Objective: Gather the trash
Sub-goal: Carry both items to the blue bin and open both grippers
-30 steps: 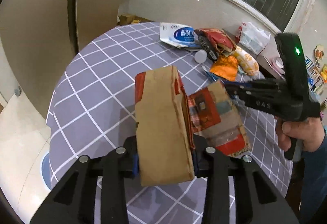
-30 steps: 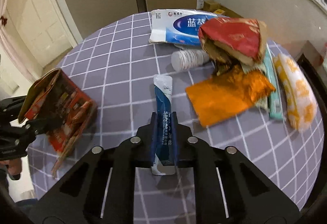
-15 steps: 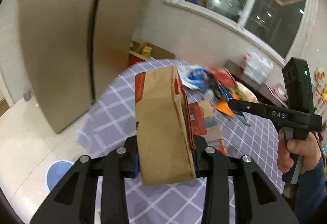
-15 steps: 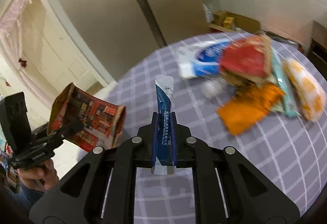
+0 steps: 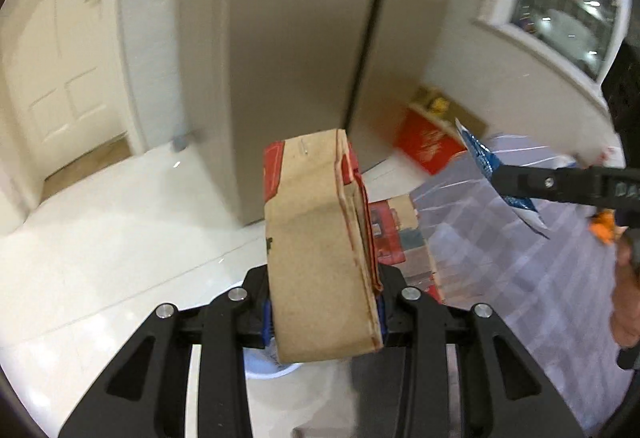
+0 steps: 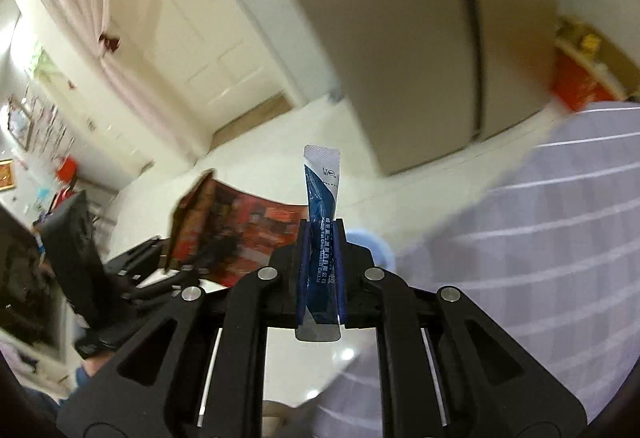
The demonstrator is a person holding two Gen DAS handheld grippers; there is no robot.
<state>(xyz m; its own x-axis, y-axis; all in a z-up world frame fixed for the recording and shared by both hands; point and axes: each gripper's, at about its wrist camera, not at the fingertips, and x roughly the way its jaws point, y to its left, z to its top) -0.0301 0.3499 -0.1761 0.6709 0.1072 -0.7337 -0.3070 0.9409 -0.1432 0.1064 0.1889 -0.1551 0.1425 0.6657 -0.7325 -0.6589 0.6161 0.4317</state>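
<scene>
Both pieces of trash are off the bench and carried out over the pale floor. The left hand-held gripper point(image 5: 324, 312) is clamped on a flattened brown-and-red paper bag point(image 5: 320, 238), pinched near its lower end so that most of it stands up and forward, clear of the fingers; that grip looks chosen so the bag can drop cleanly once the jaws part. The right hand-held gripper point(image 6: 320, 278) is closed on a slim blue sachet point(image 6: 321, 238), held upright by its lower half with the white sealed tip pointing up. The two tools sit near each other but apart, the sachet to the right of the bag. Beneath and just beyond them, a light blue round rim point(image 6: 372, 248) shows on the floor, mostly hidden by the bag and the tools; I take it for the bin, though I cannot be sure. The checked bench point(image 5: 540, 278) lies off to the right. Both items seem about to be released downward.
</scene>
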